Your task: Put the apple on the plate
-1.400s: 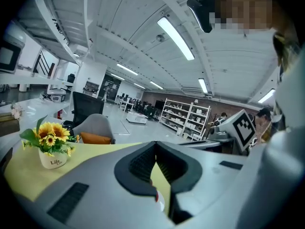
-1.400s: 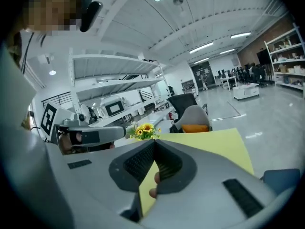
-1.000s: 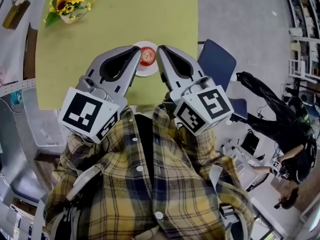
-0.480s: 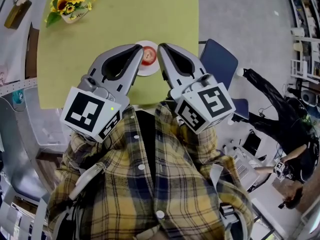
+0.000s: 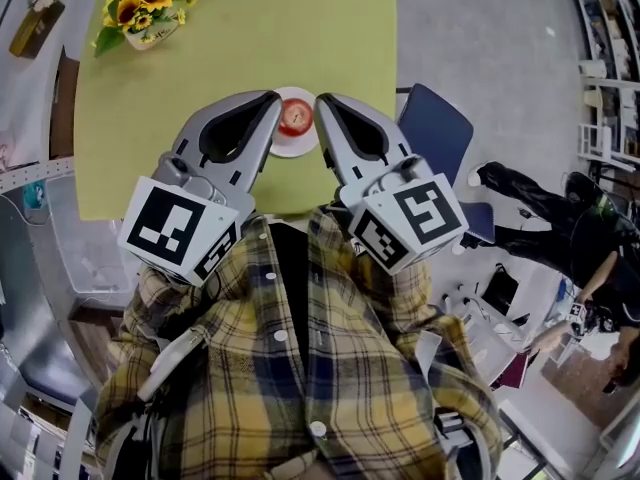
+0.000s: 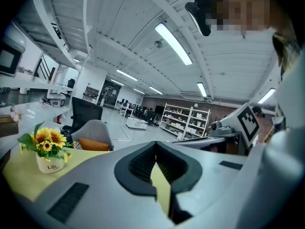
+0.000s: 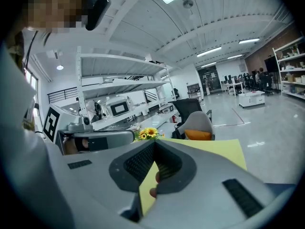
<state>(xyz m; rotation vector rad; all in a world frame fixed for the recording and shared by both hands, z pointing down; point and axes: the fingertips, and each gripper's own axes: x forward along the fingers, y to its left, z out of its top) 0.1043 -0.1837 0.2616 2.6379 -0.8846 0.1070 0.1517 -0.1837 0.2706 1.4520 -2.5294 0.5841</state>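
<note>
A red apple [image 5: 295, 116] sits on a small white plate [image 5: 291, 147] near the front edge of the yellow-green table [image 5: 240, 38]. My left gripper [image 5: 271, 99] is shut and empty, its tip just left of the apple and above the table. My right gripper [image 5: 321, 101] is also shut and empty, its tip just right of the apple. Neither touches the apple. In the left gripper view the left gripper [image 6: 155, 144] has its jaws meeting at the tip. In the right gripper view the right gripper [image 7: 153, 144] shows the same, with a sliver of red below the tip.
A pot of sunflowers [image 5: 140, 8] stands at the table's far left corner. A blue chair [image 5: 436, 124] is at the table's right side. A person [image 5: 590, 258] is on the floor area at the right. A brown box [image 5: 30, 26] lies beyond the table's left edge.
Both grippers and the apple stay where they were. Only the person in the background at the right has moved.
</note>
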